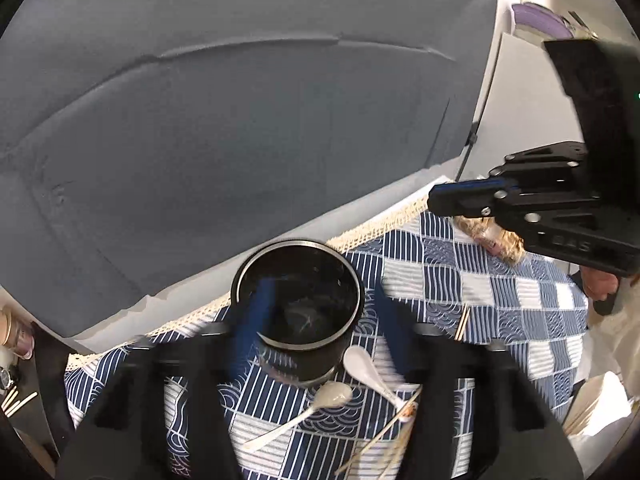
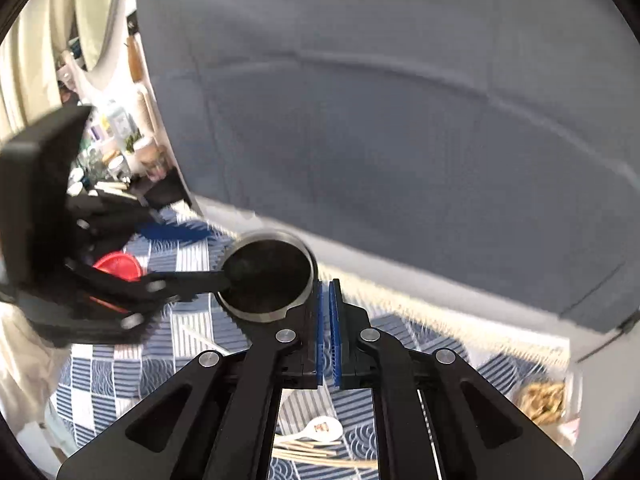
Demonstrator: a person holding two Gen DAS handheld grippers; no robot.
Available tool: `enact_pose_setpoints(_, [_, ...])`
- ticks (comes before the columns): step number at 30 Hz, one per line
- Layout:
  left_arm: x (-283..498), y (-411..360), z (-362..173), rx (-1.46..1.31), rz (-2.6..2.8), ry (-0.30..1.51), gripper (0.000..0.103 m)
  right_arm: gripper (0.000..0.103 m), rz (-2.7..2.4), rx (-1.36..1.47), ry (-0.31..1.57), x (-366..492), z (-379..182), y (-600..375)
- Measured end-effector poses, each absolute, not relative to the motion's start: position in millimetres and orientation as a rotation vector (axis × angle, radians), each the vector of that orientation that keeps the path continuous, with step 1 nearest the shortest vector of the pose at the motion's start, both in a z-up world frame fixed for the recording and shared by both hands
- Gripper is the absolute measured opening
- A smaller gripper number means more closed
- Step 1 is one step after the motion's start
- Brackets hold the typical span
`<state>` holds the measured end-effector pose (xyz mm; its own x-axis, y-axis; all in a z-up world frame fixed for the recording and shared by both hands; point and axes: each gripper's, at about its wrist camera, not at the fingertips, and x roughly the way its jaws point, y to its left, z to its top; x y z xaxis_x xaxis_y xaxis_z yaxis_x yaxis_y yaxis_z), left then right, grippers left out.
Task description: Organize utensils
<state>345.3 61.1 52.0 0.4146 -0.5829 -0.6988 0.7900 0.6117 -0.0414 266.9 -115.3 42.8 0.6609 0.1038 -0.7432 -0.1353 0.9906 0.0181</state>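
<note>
The left tongs stood spread around the cup; the right tongs were pressed together, empty. Spoons and chopsticks lay near; picking one probably came next.

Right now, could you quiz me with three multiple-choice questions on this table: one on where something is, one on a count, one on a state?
1. The black cup stands:
A. on the checked cloth
B. on the grey sofa
C. on a plate

2. White spoons lying by the cup:
A. none
B. two
C. five

3. The right gripper has its jaws:
A. wide open
B. shut on a spoon
C. shut, empty

Answers: 1 A, cloth shows all round it. 2 B, two lie side by side. 3 C, blue pads nearly meet with nothing between.
</note>
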Motion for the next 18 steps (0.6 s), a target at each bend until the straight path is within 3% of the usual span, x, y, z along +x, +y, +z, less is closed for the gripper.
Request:
enact_pose_setpoints(3, [328.5,61.7,35.5,0.353,-0.873,0.75,0.078,0.005,0.138,-0.019,0.901,259.6,14.2,-124.4])
enact_pose_setpoints(5, [321.1,63.4,26.7,0.354,-0.875,0.762,0.08,0.008,0.139,-0.013,0.935,256.6,-1.7,-127.4])
enact_pose_setpoints(7, [314.5,63.8,16.6,0.346,-0.875,0.787,0.087,0.021,0.143,-0.017,0.965,250.3,-17.5,-128.6])
enact_pose_setpoints(11, [304.3,60.9,-0.1,0.354,-0.856,0.829,0.091,0.037,0.169,-0.032,1.014,240.0,-44.0,-130.6])
enact_pose_setpoints(13, [301.1,58.7,-5.7,0.357,-0.846,0.846,0.093,0.053,0.189,-0.028,1.039,236.4,-56.2,-134.5])
enact_pose_setpoints(18, [289.3,55.4,-20.9,0.36,-0.821,0.888,0.096,0.067,0.241,-0.024,1.102,235.3,-84.5,-141.0])
